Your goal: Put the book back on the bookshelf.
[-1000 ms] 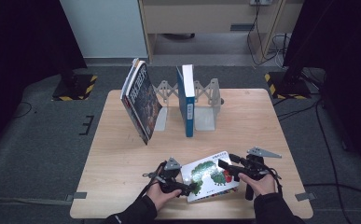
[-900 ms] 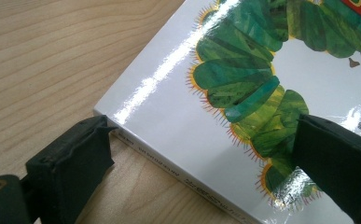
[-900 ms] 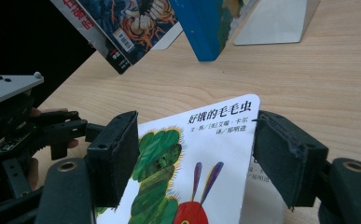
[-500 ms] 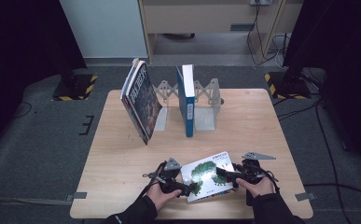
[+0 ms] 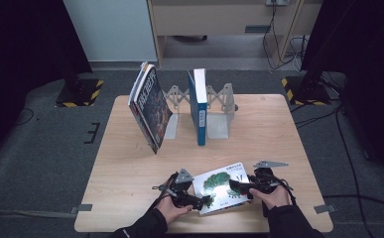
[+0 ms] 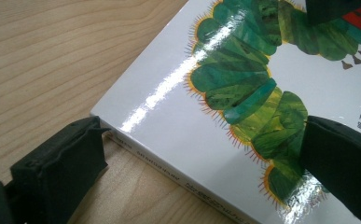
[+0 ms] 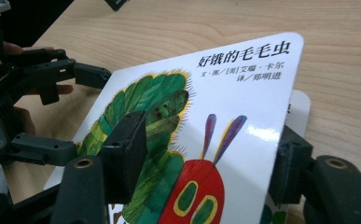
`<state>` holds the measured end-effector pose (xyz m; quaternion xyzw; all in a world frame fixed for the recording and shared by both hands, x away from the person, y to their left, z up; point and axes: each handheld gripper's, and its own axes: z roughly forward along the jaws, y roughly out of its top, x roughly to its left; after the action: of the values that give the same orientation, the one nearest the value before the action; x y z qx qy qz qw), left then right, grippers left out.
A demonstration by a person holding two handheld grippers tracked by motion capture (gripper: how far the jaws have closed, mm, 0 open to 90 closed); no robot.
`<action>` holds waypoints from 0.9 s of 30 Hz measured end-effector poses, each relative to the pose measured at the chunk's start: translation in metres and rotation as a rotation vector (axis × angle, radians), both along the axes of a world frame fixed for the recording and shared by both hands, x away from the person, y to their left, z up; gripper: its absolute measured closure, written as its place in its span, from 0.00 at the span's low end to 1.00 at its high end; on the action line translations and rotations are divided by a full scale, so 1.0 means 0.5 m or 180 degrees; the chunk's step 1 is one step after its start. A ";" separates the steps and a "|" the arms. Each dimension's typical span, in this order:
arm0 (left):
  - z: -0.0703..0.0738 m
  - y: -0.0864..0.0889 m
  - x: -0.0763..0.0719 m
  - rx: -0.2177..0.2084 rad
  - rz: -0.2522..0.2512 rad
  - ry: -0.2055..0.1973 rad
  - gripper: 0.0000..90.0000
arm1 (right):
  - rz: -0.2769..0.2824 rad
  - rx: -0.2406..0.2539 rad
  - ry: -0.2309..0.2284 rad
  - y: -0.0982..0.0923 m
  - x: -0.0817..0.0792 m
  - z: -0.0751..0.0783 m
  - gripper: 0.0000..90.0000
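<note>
So there's a grey metal expanding book rack (image 5: 214, 106) standing at the far edge of the light wooden table (image 5: 130, 173), about mid-width. In it there's one teal-spined hardcover book (image 5: 198, 106) standing upright between the dividers. A dark-covered book with a busy picture on its front (image 5: 150, 106) leans tilted at the rack's left end; can't tell if it's actually in a slot or just propped against it.

The thing being handled is a glossy white board book with a green caterpillar and a red head on its cover (image 5: 223, 187). It sits near the table's near edge, a bit right of centre, between the two hands. Cover faces up, with Chinese title text in black near one corner; in the right gripper view that end looks lifted off the wood.

The right gripper (image 5: 241, 186) has just been closing its black jaws, and they're now pinching the book's right end: in the right gripper view one pad lies on the cover by the caterpillar's head and the other is under the board.

The left gripper (image 5: 202, 201) comes at the book's left corner. In the left gripper view its jaws are spread wide, one resting on the table just beside the spine edge, the other over the cover at the caterpillar's tail. Not clamping anything as far as I can see.
</note>
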<state>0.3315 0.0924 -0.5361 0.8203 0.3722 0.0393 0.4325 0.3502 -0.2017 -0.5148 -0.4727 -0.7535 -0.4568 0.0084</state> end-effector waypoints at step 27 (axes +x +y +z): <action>0.011 0.017 0.008 -0.0057 0.0087 0.0206 0.13 | 0.0142 0.0243 0.0085 0.001 0.000 0.014 0.69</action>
<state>0.3354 0.1010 -0.5305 0.8120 0.3975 0.0153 0.4270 0.3502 -0.2010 -0.5079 -0.4611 -0.7458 -0.4785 0.0466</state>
